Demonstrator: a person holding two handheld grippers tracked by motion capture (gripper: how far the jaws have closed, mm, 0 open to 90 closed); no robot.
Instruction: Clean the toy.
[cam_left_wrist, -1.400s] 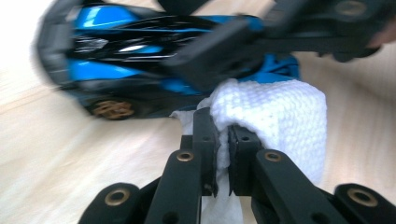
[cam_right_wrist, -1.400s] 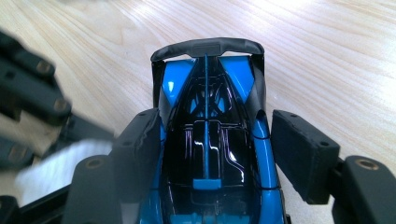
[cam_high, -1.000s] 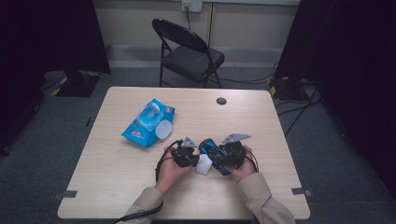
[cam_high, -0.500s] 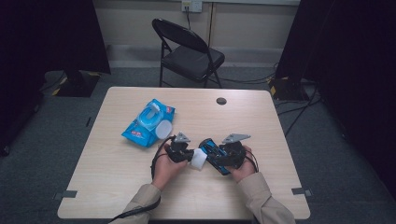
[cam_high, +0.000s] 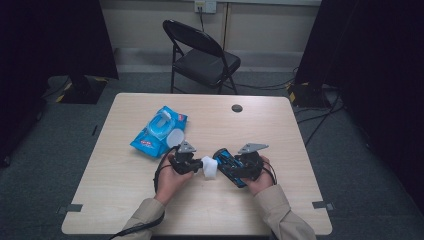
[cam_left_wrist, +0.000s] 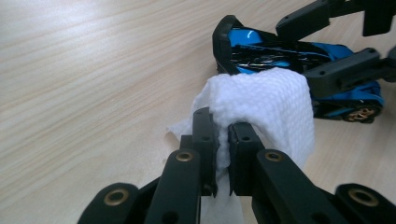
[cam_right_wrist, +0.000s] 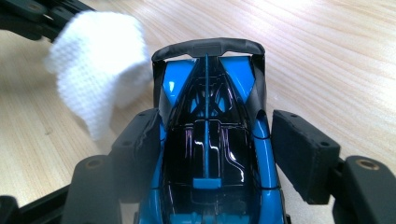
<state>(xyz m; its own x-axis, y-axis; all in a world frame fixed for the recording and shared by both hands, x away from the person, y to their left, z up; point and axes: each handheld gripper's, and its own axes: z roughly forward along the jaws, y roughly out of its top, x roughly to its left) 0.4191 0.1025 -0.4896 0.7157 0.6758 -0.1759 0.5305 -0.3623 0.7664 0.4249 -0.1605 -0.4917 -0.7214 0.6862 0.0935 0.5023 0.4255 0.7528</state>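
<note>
At far left on the table (cam_high: 120, 200) we note a blue wipes pack (cam_high: 159, 131), lying apart from the work. Next, our left gripper (cam_high: 196, 165) has its jaws pressed together, pinching a folded white wipe (cam_left_wrist: 261, 109). The wipe sits against the rear end of the blue toy car (cam_right_wrist: 210, 140). Our right gripper (cam_high: 235, 167) clamps the car by its sides, at the table's near middle.
</note>
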